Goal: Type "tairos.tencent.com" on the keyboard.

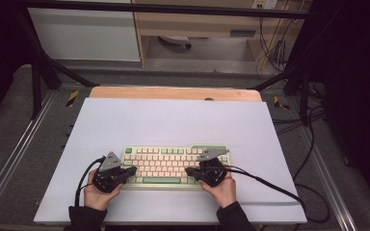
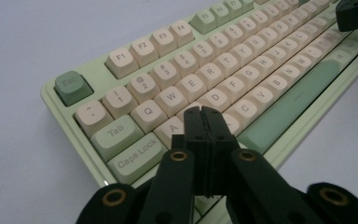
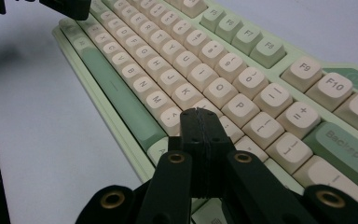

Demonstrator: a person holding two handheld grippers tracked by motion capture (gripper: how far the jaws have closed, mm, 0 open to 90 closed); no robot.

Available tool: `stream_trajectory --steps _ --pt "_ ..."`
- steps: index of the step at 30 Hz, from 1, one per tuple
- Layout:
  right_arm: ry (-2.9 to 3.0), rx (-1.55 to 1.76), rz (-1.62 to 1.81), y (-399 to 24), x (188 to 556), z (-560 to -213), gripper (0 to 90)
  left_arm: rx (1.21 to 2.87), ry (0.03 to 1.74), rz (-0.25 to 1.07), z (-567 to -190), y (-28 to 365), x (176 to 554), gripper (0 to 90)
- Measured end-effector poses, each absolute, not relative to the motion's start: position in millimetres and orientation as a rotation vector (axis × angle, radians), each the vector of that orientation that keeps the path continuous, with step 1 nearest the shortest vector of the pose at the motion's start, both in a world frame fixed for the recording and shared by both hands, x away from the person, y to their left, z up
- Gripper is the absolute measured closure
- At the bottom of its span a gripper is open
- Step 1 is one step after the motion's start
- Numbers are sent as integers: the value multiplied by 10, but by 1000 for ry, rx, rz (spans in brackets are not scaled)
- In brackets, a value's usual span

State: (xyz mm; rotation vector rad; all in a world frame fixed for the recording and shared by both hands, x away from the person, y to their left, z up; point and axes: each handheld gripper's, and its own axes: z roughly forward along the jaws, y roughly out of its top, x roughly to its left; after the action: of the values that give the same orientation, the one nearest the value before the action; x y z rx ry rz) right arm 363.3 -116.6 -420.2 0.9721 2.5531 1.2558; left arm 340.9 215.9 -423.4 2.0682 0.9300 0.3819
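Green-and-cream keyboard (image 1: 173, 166) is lying lengthwise three-to-nine between the clenched, empty left gripper (image 1: 129, 172) and right gripper (image 1: 191, 171).

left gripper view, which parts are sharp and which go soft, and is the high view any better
Left gripper view: the cream-and-green keyboard is crisp at Q and W, softening toward its far end; the shut left gripper is fairly sharp. High view: dim surroundings, the pale lilac table mat evenly lit, key legends too small to read.

Left gripper (image 1: 131, 171): jaws pressed together, tips pointing inward toward the right.
Right gripper (image 1: 190, 170): jaws pressed together, tips pointing inward toward the left.
Hands: left hand (image 1: 95, 192), right hand (image 1: 221, 188), each gripping from behind.
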Motion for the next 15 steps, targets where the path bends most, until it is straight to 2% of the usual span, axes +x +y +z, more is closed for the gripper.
stream_trajectory --steps 15 --pt "2526 1001 1269 -1323 3630 -4161 900 2075 904 372 -4228 1985 3427 898"
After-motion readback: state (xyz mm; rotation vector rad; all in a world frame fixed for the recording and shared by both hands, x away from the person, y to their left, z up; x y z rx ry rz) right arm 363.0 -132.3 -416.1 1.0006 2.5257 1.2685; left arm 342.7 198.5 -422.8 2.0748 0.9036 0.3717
